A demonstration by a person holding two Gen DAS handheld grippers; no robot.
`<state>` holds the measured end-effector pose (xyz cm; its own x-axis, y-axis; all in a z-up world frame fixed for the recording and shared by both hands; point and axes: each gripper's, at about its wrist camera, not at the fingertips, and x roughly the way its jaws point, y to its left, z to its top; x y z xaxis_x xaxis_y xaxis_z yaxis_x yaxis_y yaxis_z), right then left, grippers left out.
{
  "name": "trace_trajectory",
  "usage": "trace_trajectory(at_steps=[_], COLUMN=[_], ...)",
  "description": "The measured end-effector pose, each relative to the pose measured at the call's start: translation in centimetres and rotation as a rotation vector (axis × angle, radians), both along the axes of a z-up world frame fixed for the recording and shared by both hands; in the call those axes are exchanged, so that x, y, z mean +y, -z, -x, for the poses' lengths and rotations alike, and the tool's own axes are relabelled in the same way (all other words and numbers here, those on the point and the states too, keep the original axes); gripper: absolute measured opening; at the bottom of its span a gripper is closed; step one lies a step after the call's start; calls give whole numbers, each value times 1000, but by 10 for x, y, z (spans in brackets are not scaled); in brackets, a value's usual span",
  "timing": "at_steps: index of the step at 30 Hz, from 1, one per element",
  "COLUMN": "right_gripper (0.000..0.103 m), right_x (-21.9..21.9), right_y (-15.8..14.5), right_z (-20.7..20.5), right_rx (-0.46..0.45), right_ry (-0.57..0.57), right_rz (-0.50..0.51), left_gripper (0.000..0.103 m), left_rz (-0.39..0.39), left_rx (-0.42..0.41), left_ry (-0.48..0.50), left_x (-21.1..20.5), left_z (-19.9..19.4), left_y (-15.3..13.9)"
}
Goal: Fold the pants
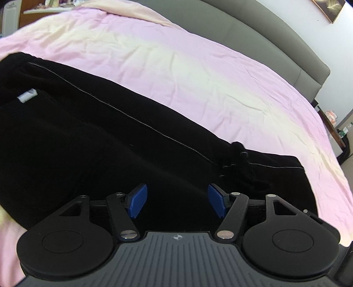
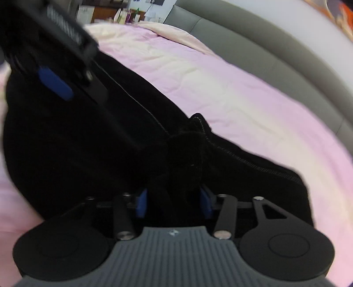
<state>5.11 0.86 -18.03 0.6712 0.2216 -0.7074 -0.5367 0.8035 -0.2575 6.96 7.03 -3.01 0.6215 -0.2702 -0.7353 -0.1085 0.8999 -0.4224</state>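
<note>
Black pants (image 1: 99, 143) lie on a pink and cream bed cover (image 1: 198, 72), with a white label (image 1: 27, 95) near the far left and a bunched fold (image 1: 240, 163) toward the right. My left gripper (image 1: 176, 202) is open just above the cloth, blue pads (image 1: 138, 202) apart, holding nothing. In the right wrist view the pants (image 2: 77, 159) fill the left half. My right gripper (image 2: 173, 202) is open, with a raised fold of black cloth (image 2: 187, 154) between its blue pads (image 2: 141, 203). The left gripper's body (image 2: 55, 44) shows at the upper left there.
A grey padded headboard (image 1: 275, 44) runs along the bed's far side, also in the right wrist view (image 2: 253, 42). A dresser with bottles (image 2: 123, 15) stands beyond the bed. A bedside table (image 1: 333, 123) sits at the right edge.
</note>
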Motion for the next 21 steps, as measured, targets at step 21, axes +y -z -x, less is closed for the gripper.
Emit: trace_trajectory(at_steps=[21], right_gripper=[63], right_x=[-185], right_y=[-44], right_z=[9], right_rx=[-50], right_ry=[811], right_rz=[-628], left_gripper=[83], left_rz=[198], left_rx=[68], left_ry=[93], left_x=[-68], left_z=[-42], left_y=[10])
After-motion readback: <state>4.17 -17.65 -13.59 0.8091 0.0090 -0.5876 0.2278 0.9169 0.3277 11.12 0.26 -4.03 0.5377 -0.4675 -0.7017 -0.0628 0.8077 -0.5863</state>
